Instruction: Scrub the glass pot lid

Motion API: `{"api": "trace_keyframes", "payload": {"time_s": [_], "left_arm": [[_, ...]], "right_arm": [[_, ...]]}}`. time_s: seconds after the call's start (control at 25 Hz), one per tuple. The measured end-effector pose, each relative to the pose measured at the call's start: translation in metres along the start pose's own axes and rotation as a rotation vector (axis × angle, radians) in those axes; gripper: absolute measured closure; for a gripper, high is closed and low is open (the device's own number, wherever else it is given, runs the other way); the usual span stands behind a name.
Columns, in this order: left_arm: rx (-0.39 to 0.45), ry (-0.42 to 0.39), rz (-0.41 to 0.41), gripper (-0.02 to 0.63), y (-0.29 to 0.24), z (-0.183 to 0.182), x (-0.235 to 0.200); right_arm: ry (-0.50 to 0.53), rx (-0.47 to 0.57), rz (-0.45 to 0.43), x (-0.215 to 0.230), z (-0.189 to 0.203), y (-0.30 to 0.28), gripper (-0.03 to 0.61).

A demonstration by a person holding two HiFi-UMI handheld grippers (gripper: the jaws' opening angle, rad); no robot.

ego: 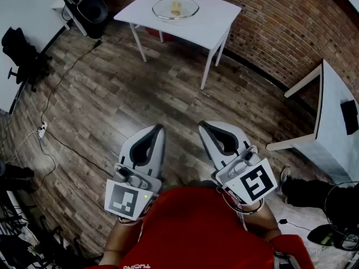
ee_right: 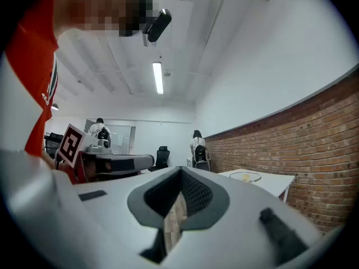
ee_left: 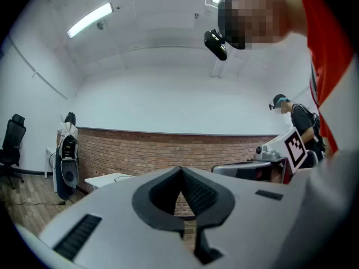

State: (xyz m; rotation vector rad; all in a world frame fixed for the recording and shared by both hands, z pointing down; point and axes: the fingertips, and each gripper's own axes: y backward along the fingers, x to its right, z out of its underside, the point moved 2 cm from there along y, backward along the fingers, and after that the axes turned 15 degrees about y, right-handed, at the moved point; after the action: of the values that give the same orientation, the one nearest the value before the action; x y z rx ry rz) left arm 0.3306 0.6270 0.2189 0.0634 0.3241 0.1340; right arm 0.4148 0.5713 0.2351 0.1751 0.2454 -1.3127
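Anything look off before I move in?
Nothing stands out. The glass pot lid sits level on the white table, a yellowish item at its middle; no spill or damage visible from here.

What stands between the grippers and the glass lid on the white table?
Nothing visible: only bare wood floor lies between the left gripper, the right gripper and the table bearing the glass lid.

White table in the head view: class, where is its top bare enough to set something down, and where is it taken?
Bare: the stretch of the white table between the glass pot lid and its corner by the brick wall, and the strip along its near edge. Taken: the middle, where the lid lies.
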Motion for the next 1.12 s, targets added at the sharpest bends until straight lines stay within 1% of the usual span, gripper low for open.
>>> {"api": "trace_keyframes", "payload": {"time_s": [0.2, 0.44, 0.6, 0.76, 0.88, 1.04, 1.12], "left_arm": [[-0.019, -0.007, -0.009, 0.597, -0.003, 0.003, -0.003], [0.010, 0.007, 0.006, 0.597, -0.012, 0.000, 0.000], [0.010, 0.051, -0.023, 0.597, -0.015, 0.009, -0.008], [0.024, 0.019, -0.006, 0.597, -0.041, -0.014, 0.001], [0.006, 0.026, -0.039, 0.597, -0.046, 0.000, -0.005], [0.017, 0.029, -0.027, 0.597, -0.064, -0.003, 0.001], [0.007, 0.026, -0.052, 0.597, -0.067, 0.006, -0.002]], "right_arm": [[0.002, 0.004, -0.003, 0.003, -0.001, -0.002, 0.549], [-0.007, 0.008, -0.012, 0.010, 0.002, -0.004, 0.549], [-0.032, 0.015, -0.020, 0.017, 0.006, -0.006, 0.549], [-0.027, 0.017, -0.025, 0.030, 0.010, -0.007, 0.549], [-0.019, 0.030, -0.033, 0.039, 0.010, -0.007, 0.549], [-0.008, 0.048, -0.041, 0.052, 0.010, -0.008, 0.549], [-0.005, 0.053, -0.043, 0.060, 0.013, -0.007, 0.549]]}}
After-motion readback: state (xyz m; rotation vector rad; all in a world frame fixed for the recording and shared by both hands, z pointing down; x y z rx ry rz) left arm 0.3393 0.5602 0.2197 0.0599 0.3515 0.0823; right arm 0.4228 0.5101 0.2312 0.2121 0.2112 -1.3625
